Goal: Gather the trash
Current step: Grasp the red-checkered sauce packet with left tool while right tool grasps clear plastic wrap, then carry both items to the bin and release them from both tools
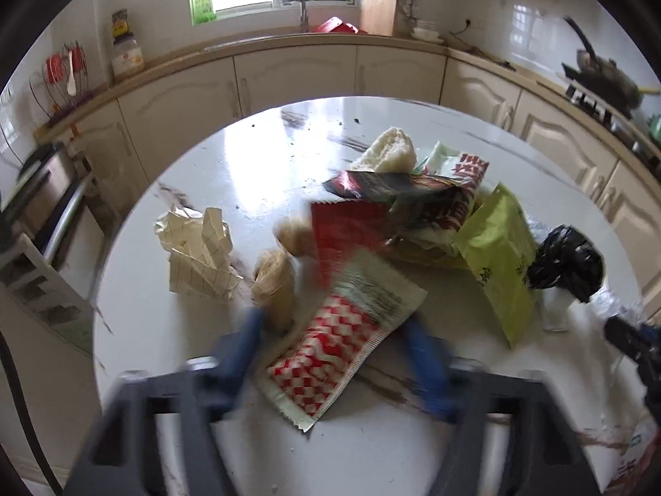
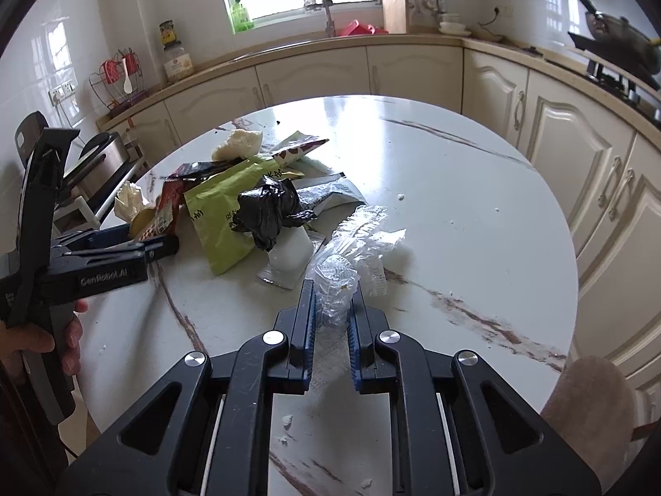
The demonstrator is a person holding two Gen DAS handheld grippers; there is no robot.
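Trash lies heaped on the far-left part of your round white table (image 2: 475, 215), with kitchen cabinets (image 2: 413, 70) curving behind it. Your right gripper (image 2: 334, 289) has its two blue-lined fingers drawn in against a crumpled clear plastic wrapper (image 2: 355, 248); the wrapper sits pinched between them and fans out onto the tabletop just ahead. Your left gripper (image 1: 332, 330) stands with its fingers well apart, blurred, one on each side of a red-and-white checked packet (image 1: 343, 339) that lies flat on the table; whether either finger touches the packet cannot be told. Just beside the left finger is a tan, fibrous lump (image 1: 272, 285), also blurred. Further left sits a crumpled sheet of gridded paper (image 1: 198, 248), apart from the main heap. In the heap itself: a yellow-green packet (image 2: 223, 215) with a knotted black plastic bag (image 2: 268, 211) resting on it, a white cup-like piece (image 2: 289, 252) directly under the bag, dark red wrappers (image 1: 413, 194) overlapping behind, and a white bread-like chunk (image 2: 237, 144) at the far edge of the pile.
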